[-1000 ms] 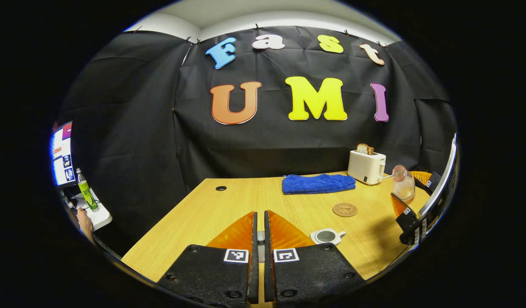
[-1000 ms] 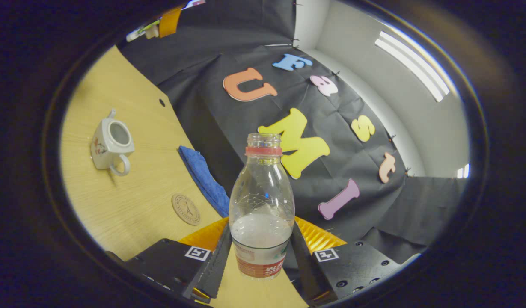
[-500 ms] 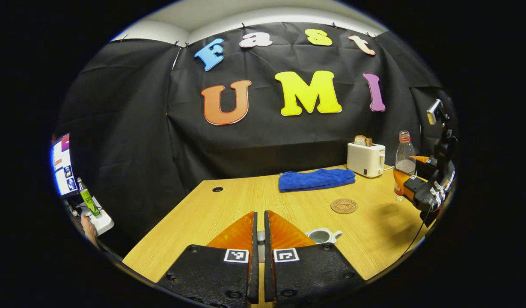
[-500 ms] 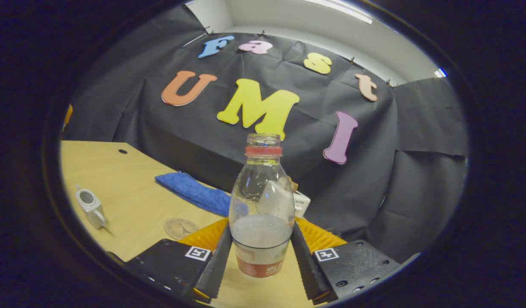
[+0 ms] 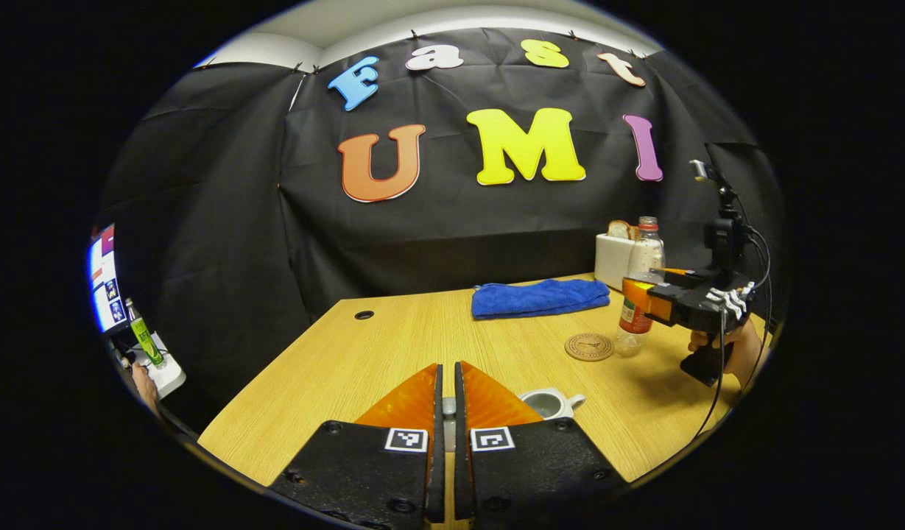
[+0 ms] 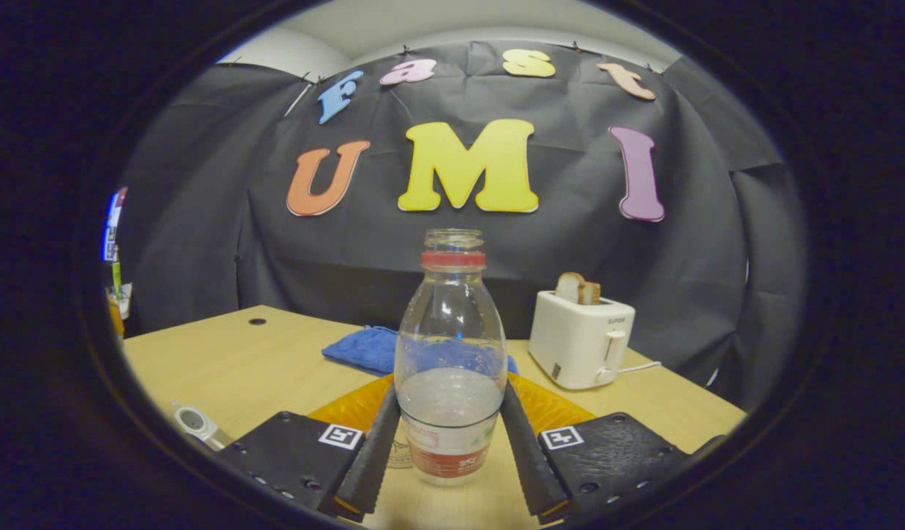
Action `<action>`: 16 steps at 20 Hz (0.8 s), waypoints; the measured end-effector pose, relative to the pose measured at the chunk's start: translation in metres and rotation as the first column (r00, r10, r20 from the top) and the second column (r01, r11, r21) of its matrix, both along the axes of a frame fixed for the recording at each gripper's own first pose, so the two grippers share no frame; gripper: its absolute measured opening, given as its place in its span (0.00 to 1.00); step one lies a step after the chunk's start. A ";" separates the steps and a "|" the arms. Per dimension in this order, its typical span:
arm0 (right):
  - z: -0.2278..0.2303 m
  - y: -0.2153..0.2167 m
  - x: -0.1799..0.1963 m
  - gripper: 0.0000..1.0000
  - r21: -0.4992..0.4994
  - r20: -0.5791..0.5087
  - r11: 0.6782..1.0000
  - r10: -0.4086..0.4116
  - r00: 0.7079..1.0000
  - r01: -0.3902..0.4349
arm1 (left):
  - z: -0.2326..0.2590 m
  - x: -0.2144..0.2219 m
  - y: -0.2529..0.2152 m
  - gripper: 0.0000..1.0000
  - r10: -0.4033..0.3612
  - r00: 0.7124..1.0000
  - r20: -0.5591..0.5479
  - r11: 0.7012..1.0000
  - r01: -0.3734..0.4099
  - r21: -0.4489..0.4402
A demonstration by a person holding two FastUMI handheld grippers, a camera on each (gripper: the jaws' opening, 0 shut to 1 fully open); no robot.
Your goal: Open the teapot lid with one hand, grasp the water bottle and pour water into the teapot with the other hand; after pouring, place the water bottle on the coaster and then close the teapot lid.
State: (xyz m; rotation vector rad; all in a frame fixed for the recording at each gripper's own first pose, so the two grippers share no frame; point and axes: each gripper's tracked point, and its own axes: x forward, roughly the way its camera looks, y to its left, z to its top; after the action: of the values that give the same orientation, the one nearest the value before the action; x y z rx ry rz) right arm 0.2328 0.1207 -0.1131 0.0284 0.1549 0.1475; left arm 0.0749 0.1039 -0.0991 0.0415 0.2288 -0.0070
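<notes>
Now the clear plastic water bottle (image 6: 451, 368), tipped a second ago, stands upright in the right gripper (image 6: 446, 450)'s pinching jaws just beside the round brown coaster (image 5: 589, 346), so pouring looks done, while the left gripper (image 5: 445, 412)'s jaws stay pressed on the lid above the open white teapot (image 5: 548, 403).

No legible wording on the water bottle (image 6: 450, 412) or toaster (image 6: 581, 340).

I am seeing: water bottle (image 6: 451, 353), clear glossy plastic; table (image 5: 393, 346), matt wood grain; towel (image 5: 540, 297), soft cloth; teapot (image 5: 546, 403), glazed ceramic.
</notes>
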 end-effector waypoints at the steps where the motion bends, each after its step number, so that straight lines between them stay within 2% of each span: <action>1: -0.002 0.004 0.008 0.74 0.008 -0.008 1.000 0.007 1.000 -0.007 | -0.002 0.002 -0.001 0.08 0.003 1.000 -0.002 1.000 -0.003 0.008; 4: -0.006 0.020 0.025 0.73 0.051 -0.013 0.997 0.053 0.999 -0.053 | -0.007 0.005 -0.009 0.07 -0.005 1.000 -0.012 1.000 0.005 0.020; 7: -0.015 0.030 0.037 0.72 0.043 -0.020 0.997 0.068 0.997 -0.067 | -0.011 0.007 -0.011 0.07 -0.010 1.000 -0.019 0.999 0.011 0.031; 12: -0.013 0.045 0.042 0.73 0.079 -0.005 0.993 0.093 0.996 -0.092 | -0.014 0.007 -0.015 0.07 -0.026 0.999 -0.040 1.000 0.026 -0.012; 16: -0.015 0.050 0.042 0.73 0.051 -0.006 0.994 0.097 0.995 -0.097 | -0.016 0.007 -0.014 0.07 -0.026 0.999 -0.045 1.000 0.025 -0.013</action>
State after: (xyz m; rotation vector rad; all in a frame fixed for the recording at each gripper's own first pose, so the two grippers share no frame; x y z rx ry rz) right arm 0.2749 0.1703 -0.1284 0.0723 0.1611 0.2482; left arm 0.0814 0.0900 -0.1151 0.0322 0.2734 -0.0350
